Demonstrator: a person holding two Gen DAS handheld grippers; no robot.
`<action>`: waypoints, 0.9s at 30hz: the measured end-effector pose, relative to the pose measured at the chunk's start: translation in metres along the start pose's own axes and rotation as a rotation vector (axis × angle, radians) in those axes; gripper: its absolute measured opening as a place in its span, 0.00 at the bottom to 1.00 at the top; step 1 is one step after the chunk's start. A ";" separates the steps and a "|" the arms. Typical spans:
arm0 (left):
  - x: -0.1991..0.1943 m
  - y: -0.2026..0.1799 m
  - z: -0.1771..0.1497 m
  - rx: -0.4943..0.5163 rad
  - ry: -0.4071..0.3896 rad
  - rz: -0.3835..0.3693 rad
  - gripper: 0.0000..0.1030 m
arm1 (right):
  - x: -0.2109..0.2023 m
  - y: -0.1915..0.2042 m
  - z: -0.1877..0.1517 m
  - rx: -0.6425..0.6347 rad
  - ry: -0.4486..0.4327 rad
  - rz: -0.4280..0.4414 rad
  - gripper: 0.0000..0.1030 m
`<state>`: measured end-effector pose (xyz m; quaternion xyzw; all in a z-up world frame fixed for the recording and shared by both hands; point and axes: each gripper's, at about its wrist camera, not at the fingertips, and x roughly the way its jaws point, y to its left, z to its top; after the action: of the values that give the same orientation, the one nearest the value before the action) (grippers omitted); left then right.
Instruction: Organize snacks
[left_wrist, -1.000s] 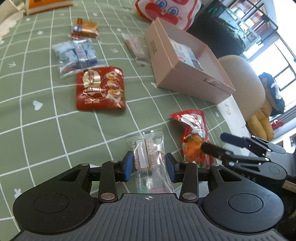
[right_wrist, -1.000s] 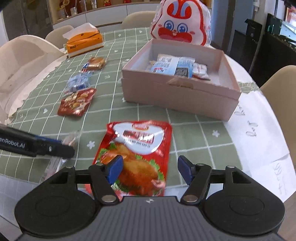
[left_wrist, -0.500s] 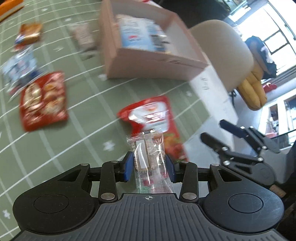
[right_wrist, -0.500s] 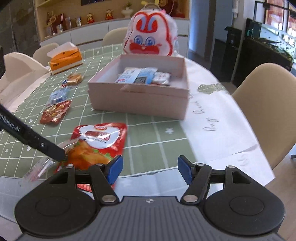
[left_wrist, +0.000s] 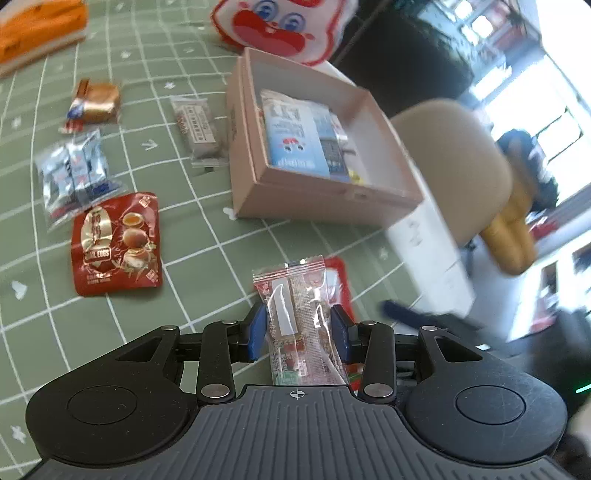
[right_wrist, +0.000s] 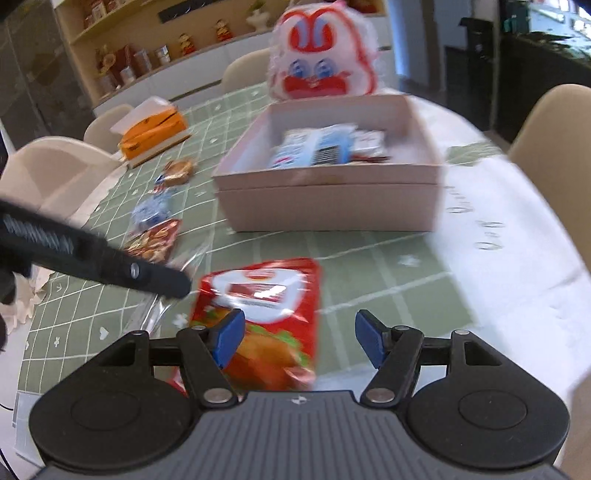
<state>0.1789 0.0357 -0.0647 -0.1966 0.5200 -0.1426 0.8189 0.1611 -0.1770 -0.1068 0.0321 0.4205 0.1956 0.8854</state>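
Observation:
My left gripper (left_wrist: 298, 326) is shut on a clear-wrapped snack bar (left_wrist: 297, 314) and holds it above the green tablecloth. The open pink box (left_wrist: 325, 201) lies ahead and holds a blue packet (left_wrist: 291, 136). My right gripper (right_wrist: 300, 338) is open and empty, just above the red chicken snack pouch (right_wrist: 262, 314) on the cloth. The pink box (right_wrist: 332, 199) shows beyond it in the right wrist view. The left gripper's arm (right_wrist: 92, 254) crosses the left of that view.
Left of the box lie a red egg pouch (left_wrist: 116, 243), a clear bag of blue sweets (left_wrist: 74, 173), a small cake packet (left_wrist: 94, 101) and a grey bar (left_wrist: 197, 129). An orange tissue box (right_wrist: 153, 131) and a rabbit-face bag (right_wrist: 321, 70) stand behind. Chairs ring the table.
My left gripper has swung with the snack bar so that the box is now ahead of it. My right gripper has moved forward over the red chicken pouch, still open.

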 end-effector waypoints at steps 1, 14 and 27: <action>-0.004 0.006 0.004 -0.033 0.001 -0.027 0.41 | 0.009 0.007 0.002 -0.008 0.011 -0.012 0.67; -0.001 -0.034 0.026 0.008 -0.023 -0.144 0.41 | 0.020 0.027 -0.003 -0.088 0.028 0.004 0.80; 0.026 -0.143 0.003 0.155 0.009 -0.268 0.41 | -0.051 -0.054 -0.023 -0.074 -0.098 -0.132 0.80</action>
<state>0.1885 -0.1015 -0.0167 -0.1997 0.4803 -0.2910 0.8029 0.1313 -0.2480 -0.0962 -0.0188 0.3704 0.1506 0.9164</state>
